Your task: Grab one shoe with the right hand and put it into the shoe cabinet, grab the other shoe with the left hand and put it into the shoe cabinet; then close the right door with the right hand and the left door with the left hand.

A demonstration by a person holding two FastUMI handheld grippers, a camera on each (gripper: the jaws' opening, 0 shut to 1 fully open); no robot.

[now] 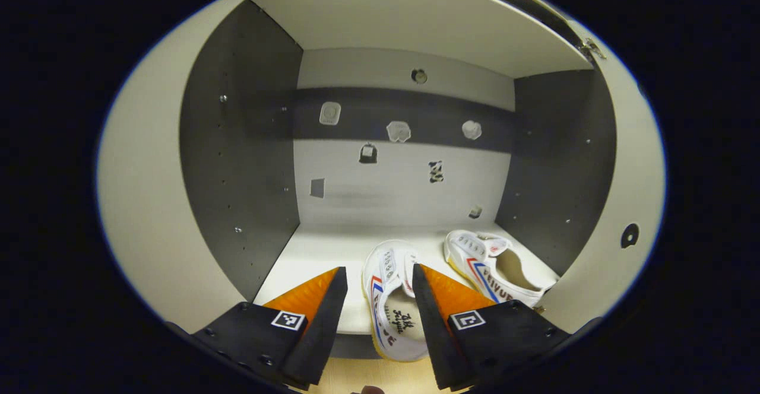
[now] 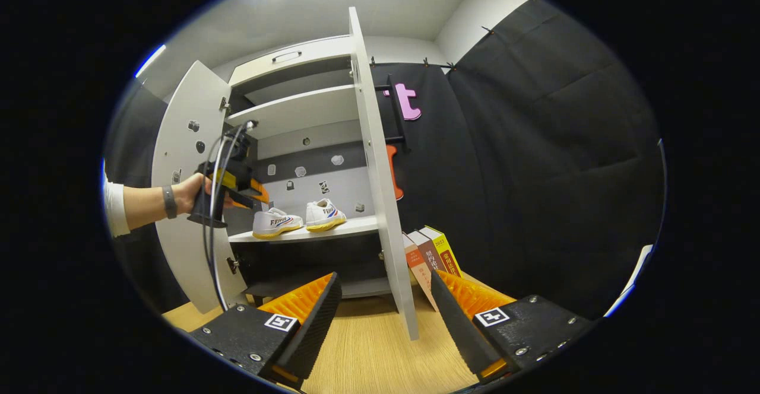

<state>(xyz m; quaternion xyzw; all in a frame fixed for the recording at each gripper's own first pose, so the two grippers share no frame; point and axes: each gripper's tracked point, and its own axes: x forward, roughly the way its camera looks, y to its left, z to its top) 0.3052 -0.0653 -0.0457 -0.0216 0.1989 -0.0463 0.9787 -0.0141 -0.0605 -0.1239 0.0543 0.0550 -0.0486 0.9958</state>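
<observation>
white canvas-cloth shoes (image 1: 395,299) with yellowish rubber soles, on matt smooth white laminate cabinet shelf (image 1: 314,251); side walls matt grey board (image 1: 243,145) | floor below cabinet: pale wood-grain, smooth (image 2: 368,352) | glossy paper-covered books (image 2: 430,251) beside cabinet

- Near shoe (image 1: 393,299), between the left jaws: white canvas, red and blue stripes on the side, pale yellow sole edge, black print on the insole.
- Far shoe (image 1: 496,269), just right of the left jaws: white, same red and blue stripes, cream lining.
- Shoe cabinet (image 1: 237,145): dark grey side walls, off-white shelf (image 1: 314,251); back panel light grey crossed by one dark grey band.
- Right door (image 2: 380,192), between the right jaws: plain white.
- Left door (image 2: 184,145): white, small dark spots.
- Books (image 2: 430,251), above the right jaws' right finger: dark red, brown, and yellow spines.
- Floor (image 2: 368,346): light wood grain.
</observation>
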